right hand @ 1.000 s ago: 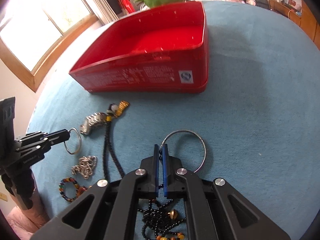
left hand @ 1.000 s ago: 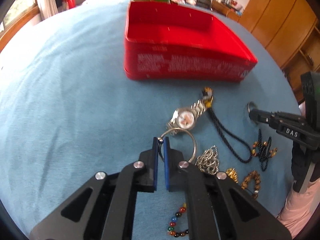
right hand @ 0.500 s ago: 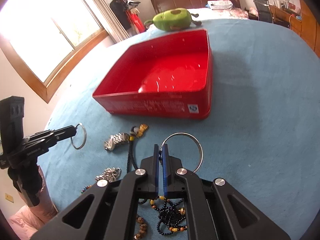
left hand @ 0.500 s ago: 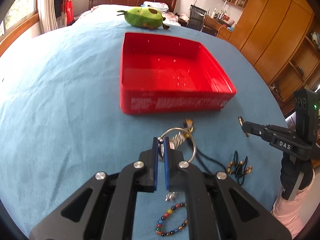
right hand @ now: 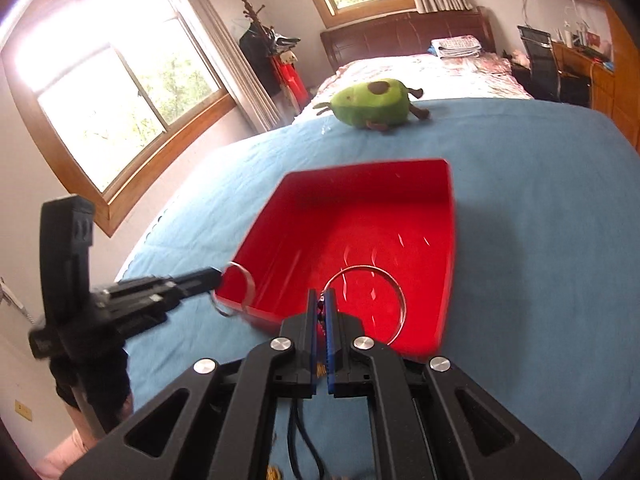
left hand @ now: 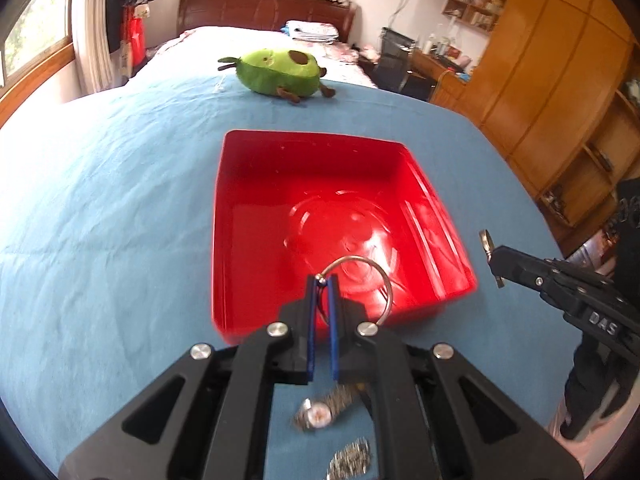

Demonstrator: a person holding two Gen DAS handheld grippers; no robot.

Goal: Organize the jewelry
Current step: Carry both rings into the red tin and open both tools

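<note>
Silver hoops are the business of the moment: each claw is clenched on the rim of a thin metal bangle and carries it in the air toward the red tin. The left claw (left hand: 322,280) pinches its bangle (left hand: 384,280) near the tips of the blue pads, the loop standing out to the right over the tin's near wall. The right claw (right hand: 320,296) grips a second bangle (right hand: 396,292) the same way, hanging above the red tin (right hand: 450,248), whose floor is bare.

Both loops seem to be held by a narrow edge only, so I would keep the hands steady and avoid any quick swing that could twist a hoop out of the pads. It looks wise to bring each claw well past the near wall and lower it toward the tin's floor before letting go, so the bangle lies flat and doesn't bounce off the rim. The two claws sit near each other over one corner; parting them a little should keep the hoops from knocking together.

On the blue bedspread (left hand: 100,220) just behind the left claw lie a wristwatch (left hand: 320,414) and a silver chain (left hand: 352,460), not yet collected.
</note>
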